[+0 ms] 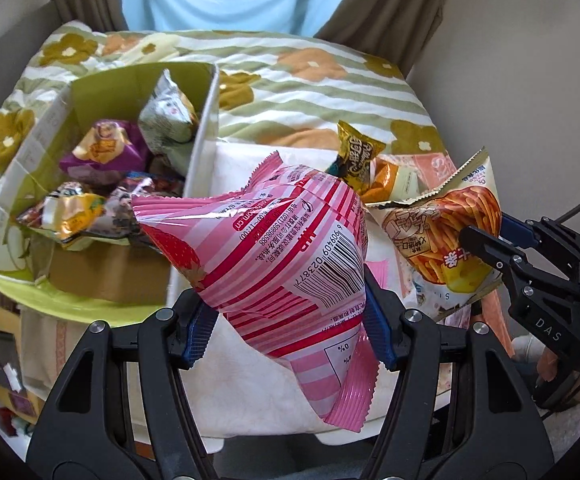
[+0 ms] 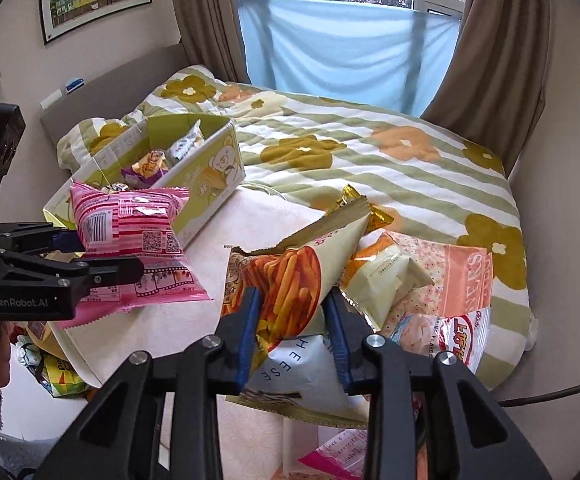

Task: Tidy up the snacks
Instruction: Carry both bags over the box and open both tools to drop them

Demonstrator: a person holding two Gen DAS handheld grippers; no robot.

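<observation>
My left gripper (image 1: 290,320) is shut on a pink striped snack bag (image 1: 290,248), lifted above the white cushion; the same pink striped snack bag (image 2: 130,236) shows at the left of the right wrist view. My right gripper (image 2: 294,332) is shut on a cream bag of orange potato sticks (image 2: 290,276), also raised; that potato stick bag (image 1: 442,236) and the right gripper (image 1: 490,244) appear at the right of the left wrist view. A green cardboard box (image 1: 206,120) with several snack packs in it stands on the bed at the left, seen as the green box (image 2: 210,176) from the right wrist.
A pile of loose snack packs (image 2: 430,292) lies on the white cushion (image 2: 162,320), including a gold pack (image 1: 358,156). The flowered bedspread (image 2: 370,168) reaches to curtains and a window. More packs lie on the floor (image 2: 58,372) at the lower left.
</observation>
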